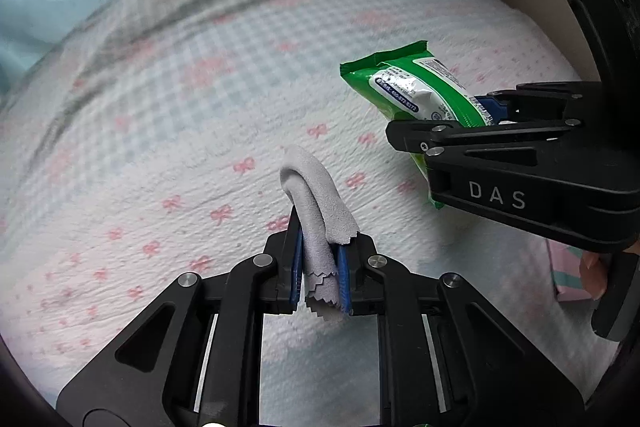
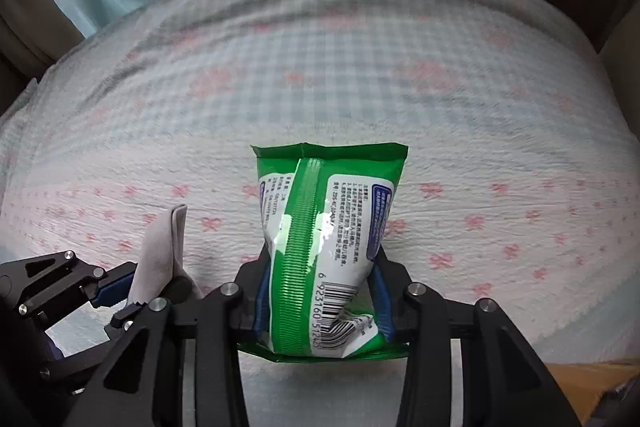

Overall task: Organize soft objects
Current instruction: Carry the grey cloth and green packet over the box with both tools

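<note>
- A folded grey cloth [image 1: 316,223] was pinched between the blue pads of the left hand-held gripper [image 1: 318,267], whose jaws were nearly closed on it.
- A green pack of wipes [image 2: 324,247] was clamped by the right hand-held gripper [image 2: 322,291], its jaws partly closed.
- Both were held above the bed [image 1: 160,147], the pack to the right of the cloth.

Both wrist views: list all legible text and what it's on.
"DAS": white letters on the right gripper body, seen in the left wrist view.
"6 923160 512...": barcode digits on the green wipes pack; the last digits are unclear.
"400-...": number on the pack's front label, blurred.
Fine print on the pack: too small to read.
</note>
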A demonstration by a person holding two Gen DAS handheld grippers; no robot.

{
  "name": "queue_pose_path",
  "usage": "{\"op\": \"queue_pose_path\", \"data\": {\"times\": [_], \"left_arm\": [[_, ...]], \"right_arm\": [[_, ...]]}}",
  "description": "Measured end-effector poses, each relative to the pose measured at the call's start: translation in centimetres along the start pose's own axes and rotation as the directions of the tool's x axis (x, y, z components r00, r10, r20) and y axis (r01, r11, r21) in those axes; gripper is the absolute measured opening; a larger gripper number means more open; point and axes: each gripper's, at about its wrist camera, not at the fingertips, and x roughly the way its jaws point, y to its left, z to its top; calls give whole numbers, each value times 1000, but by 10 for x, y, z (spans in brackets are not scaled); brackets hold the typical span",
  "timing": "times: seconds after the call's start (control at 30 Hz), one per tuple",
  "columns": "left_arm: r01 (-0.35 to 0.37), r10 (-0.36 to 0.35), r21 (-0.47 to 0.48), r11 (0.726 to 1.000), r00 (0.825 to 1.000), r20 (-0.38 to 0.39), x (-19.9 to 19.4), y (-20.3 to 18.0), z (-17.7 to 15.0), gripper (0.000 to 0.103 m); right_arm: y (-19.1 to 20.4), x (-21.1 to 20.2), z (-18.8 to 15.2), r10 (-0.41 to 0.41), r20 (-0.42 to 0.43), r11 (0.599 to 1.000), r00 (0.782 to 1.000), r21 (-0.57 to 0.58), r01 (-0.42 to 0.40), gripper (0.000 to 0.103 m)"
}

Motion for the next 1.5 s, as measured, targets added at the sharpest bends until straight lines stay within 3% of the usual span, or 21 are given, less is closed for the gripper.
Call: {"op": "queue_pose_path", "data": {"times": [0.13, 0.37, 0.63, 0.83, 1.1, 1.27, 1.5], "left_arm": [[3, -2, -7, 1000, 999, 48, -40, -5, 7, 12], [-15, 18, -28, 999, 991, 129, -131, -14, 14, 12], [-35, 36, -15, 999, 988, 148, -239, -51, 3, 12], [-21, 21, 0, 1000, 987, 162, -293, -90, -8, 12], [34, -36, 17, 999, 987, 156, -313, -166, -13, 12], [44, -48, 31, 999, 987, 153, -304, -225, 0, 12], [62, -66, 44, 997, 993, 99, -268, -309, 17, 12]], "right_arm": [[6, -34, -2, -8, 29, 1000, 1000, 13, 7, 38], [22, -134, -18, -3, 129, 998, 992, 66, -5, 38], [31, -243, -58, -22, 191, 993, 981, 120, -1, 38], [12, -306, -92, -48, 197, 982, 979, 190, 10, 38], [-49, -356, -135, -115, 193, 951, 975, 306, 51, 38], [-106, -377, -160, -136, 181, 935, 974, 347, 67, 38], [-178, -375, -184, -139, 126, 936, 982, 340, 89, 38]]}}
